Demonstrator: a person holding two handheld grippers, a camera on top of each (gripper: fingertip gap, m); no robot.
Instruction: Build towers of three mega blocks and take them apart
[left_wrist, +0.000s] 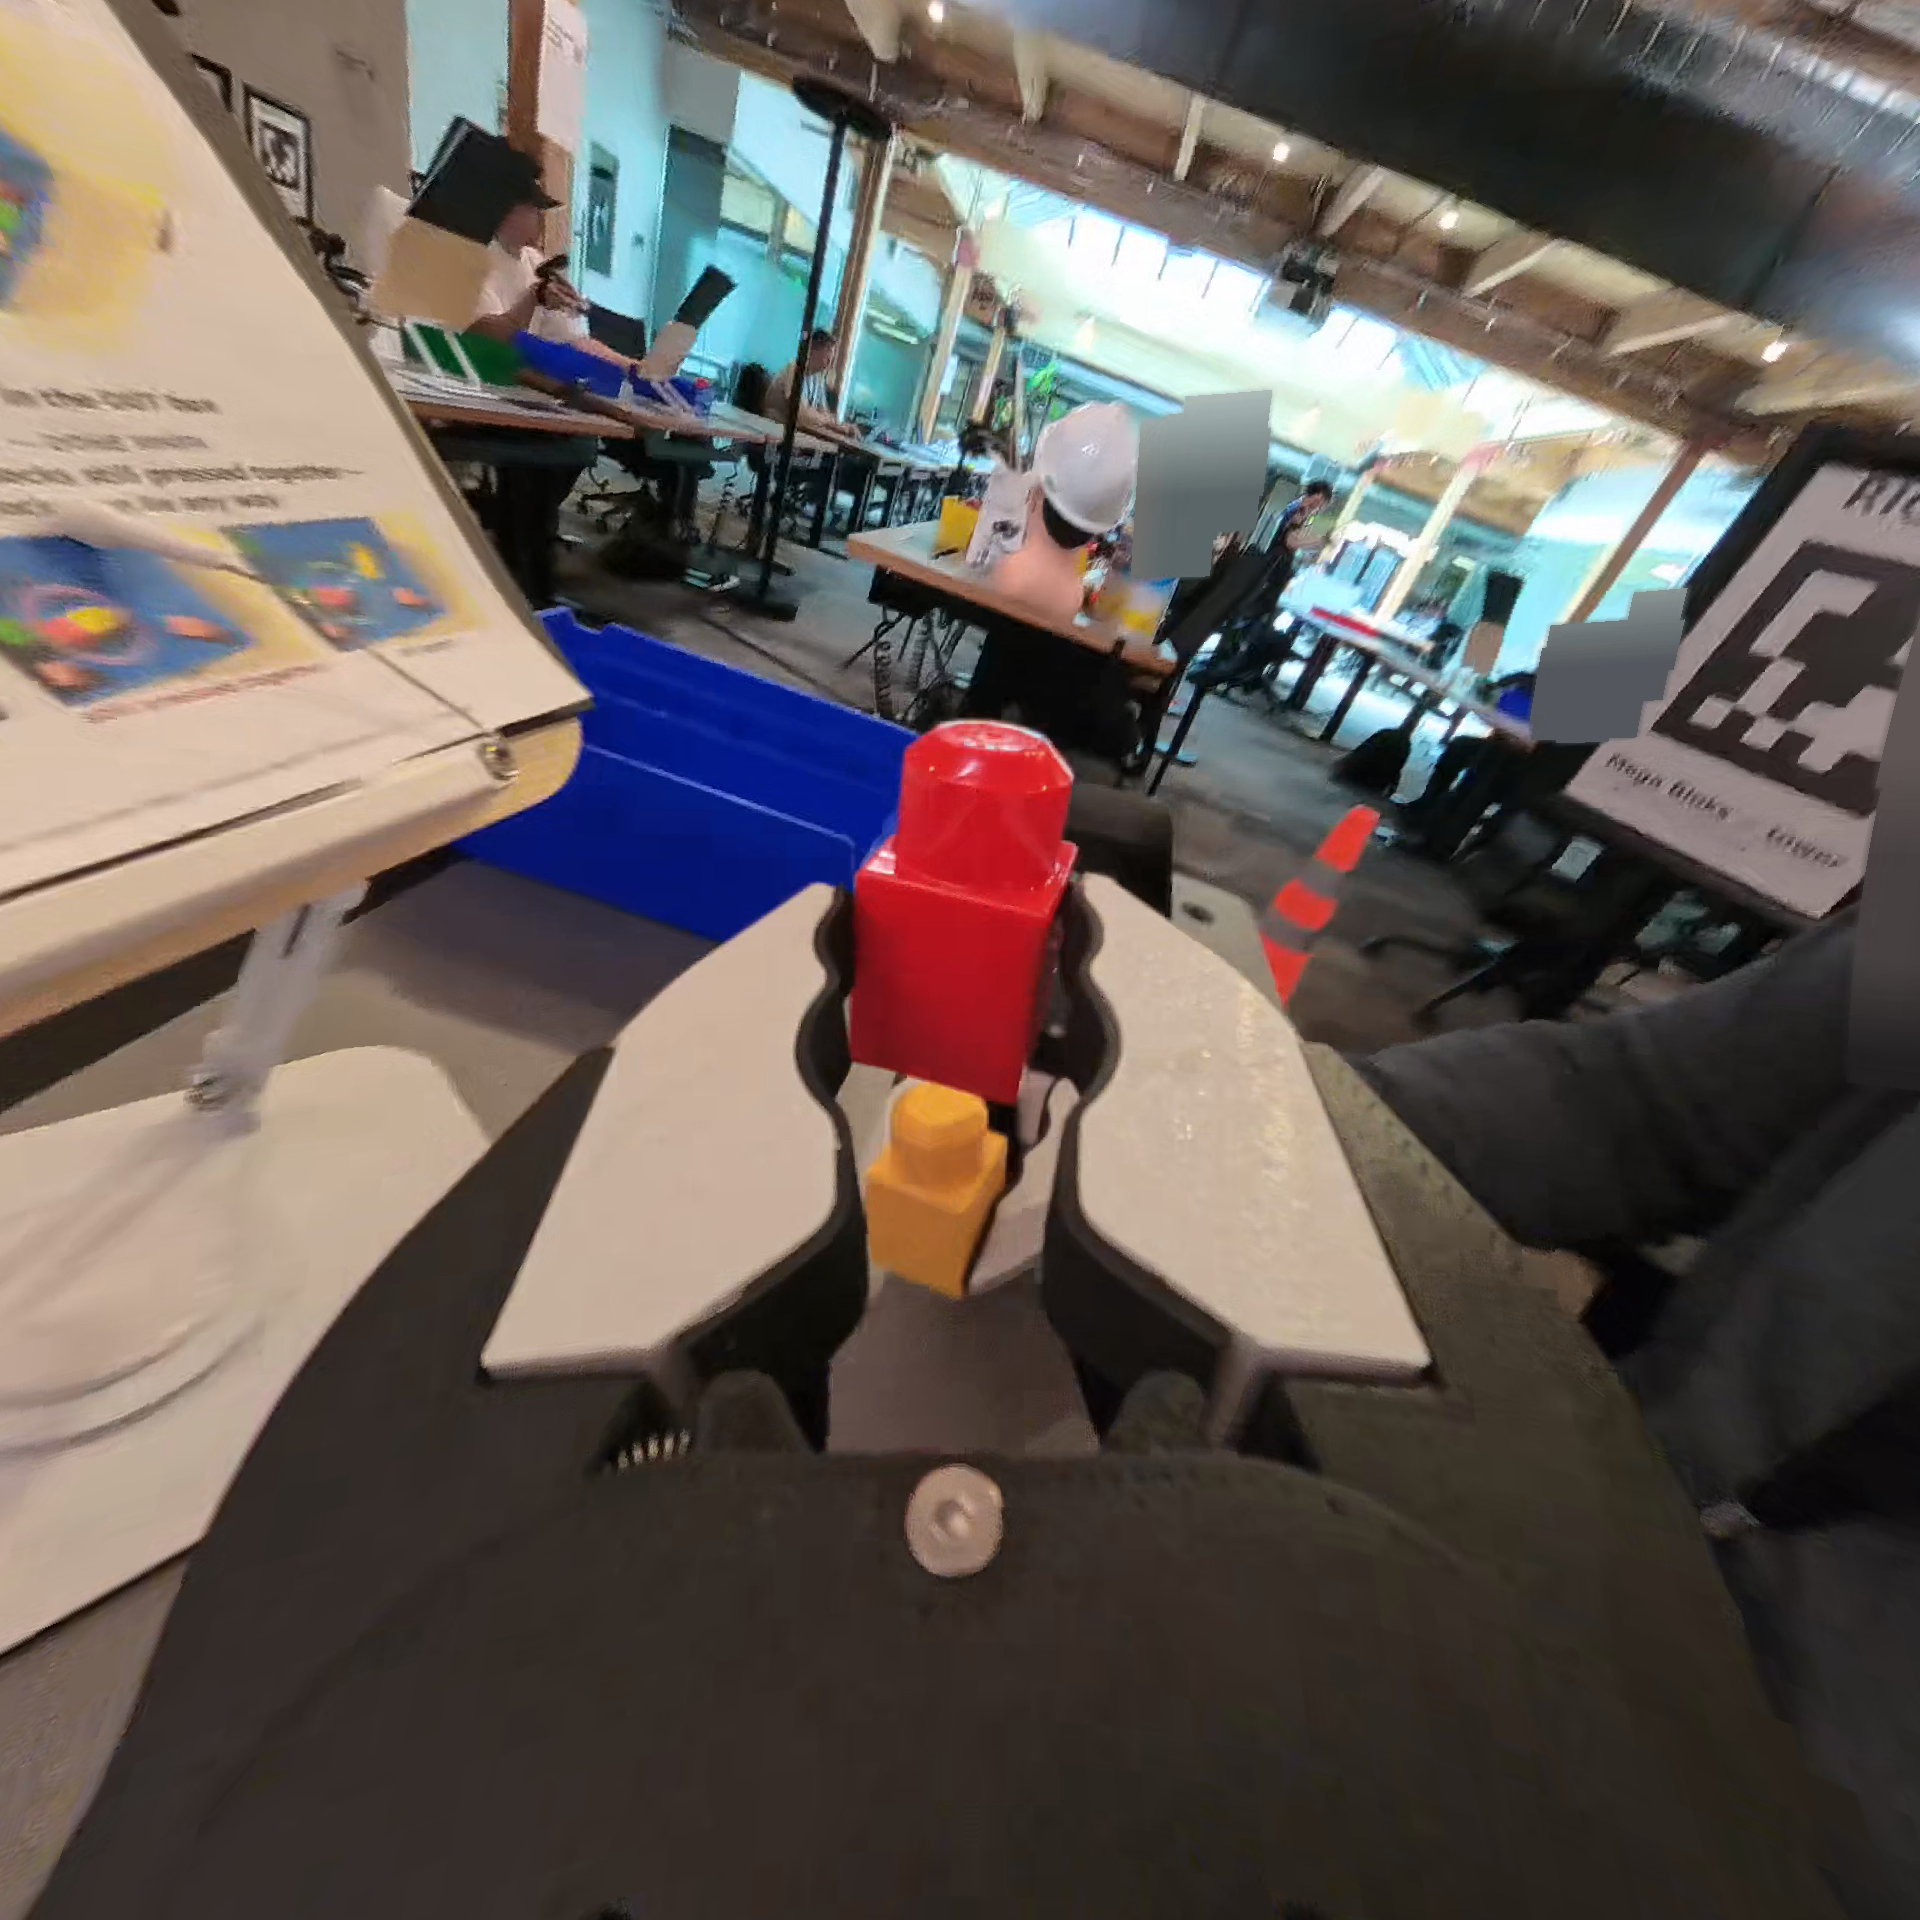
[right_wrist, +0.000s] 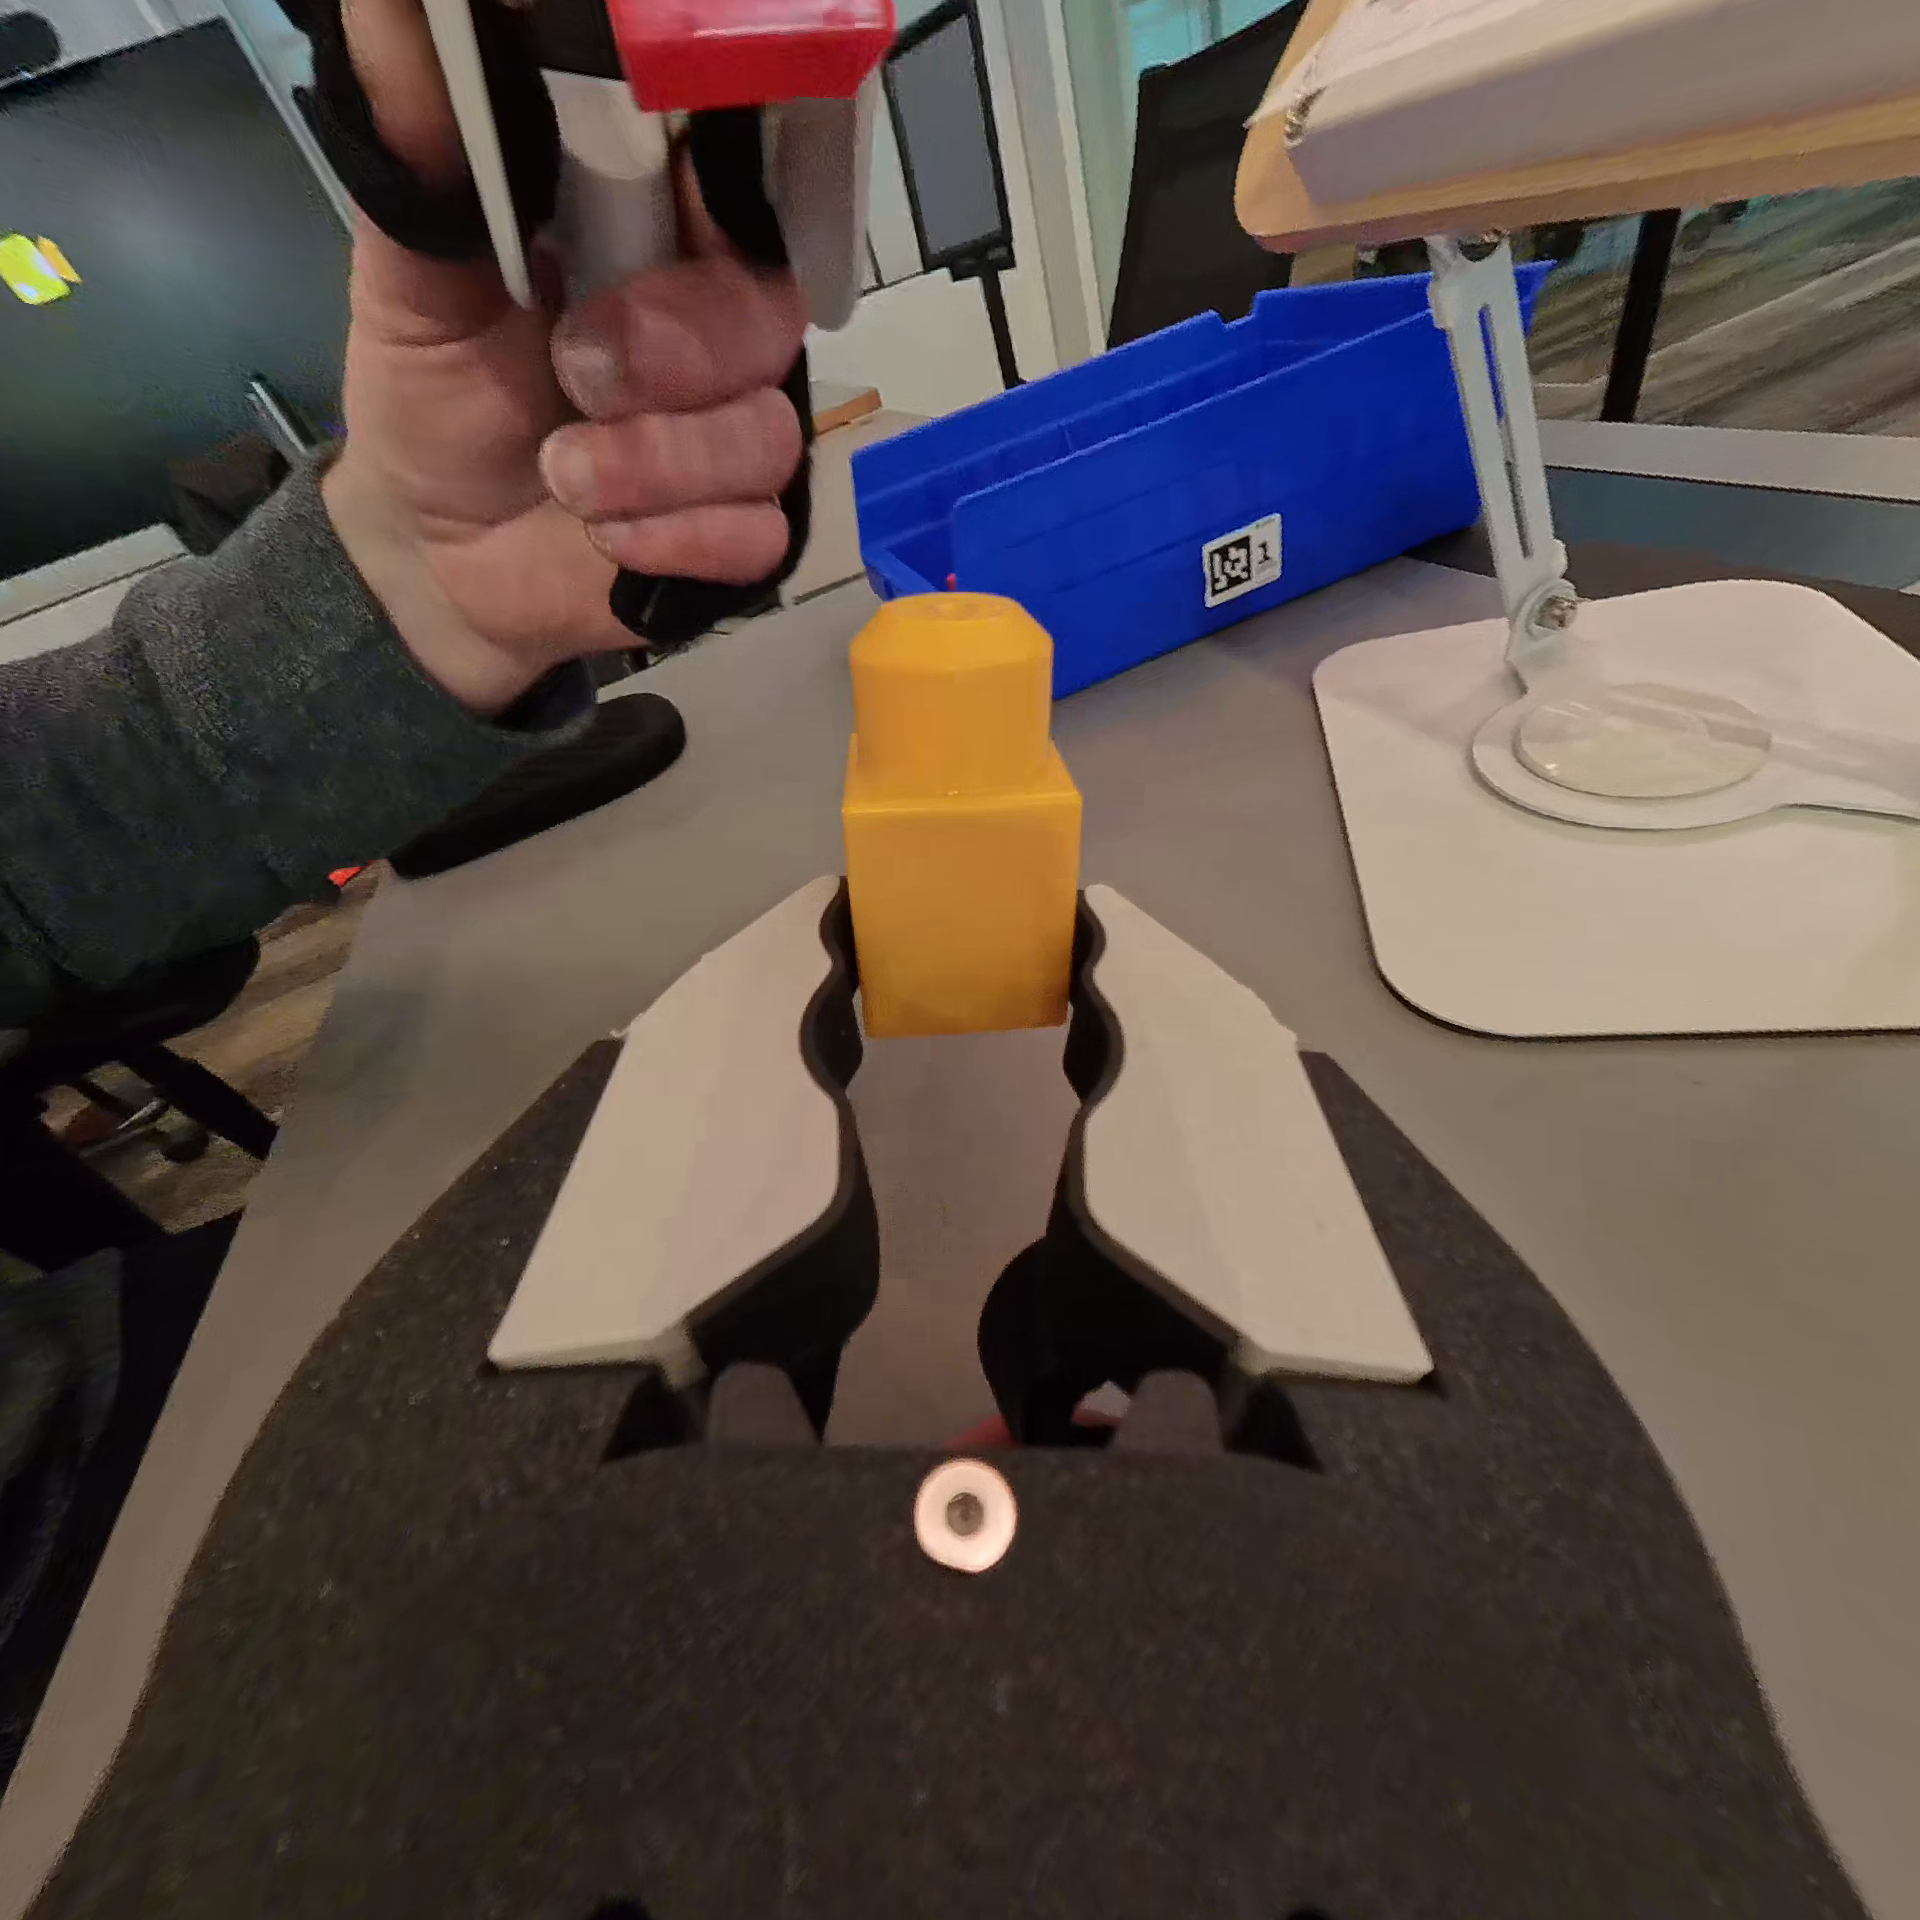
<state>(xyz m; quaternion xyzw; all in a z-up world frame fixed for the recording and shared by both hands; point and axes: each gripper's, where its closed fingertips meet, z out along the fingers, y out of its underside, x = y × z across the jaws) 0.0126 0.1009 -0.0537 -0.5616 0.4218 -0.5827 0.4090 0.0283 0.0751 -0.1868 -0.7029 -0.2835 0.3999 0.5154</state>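
Your left claw (left_wrist: 951, 966): pinching red block (left_wrist: 961, 935), raised above yellow. Your right claw (right_wrist: 961, 966): pinching yellow block (right_wrist: 956, 894) upright over worktop (right_wrist: 1195, 1091). Blocks apart; no tower visible. Blue bin (right_wrist: 1195, 499) behind. Third block unseen.

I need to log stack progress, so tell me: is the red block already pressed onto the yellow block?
No. In the left wrist view the red block sits above the yellow block, apart from it.
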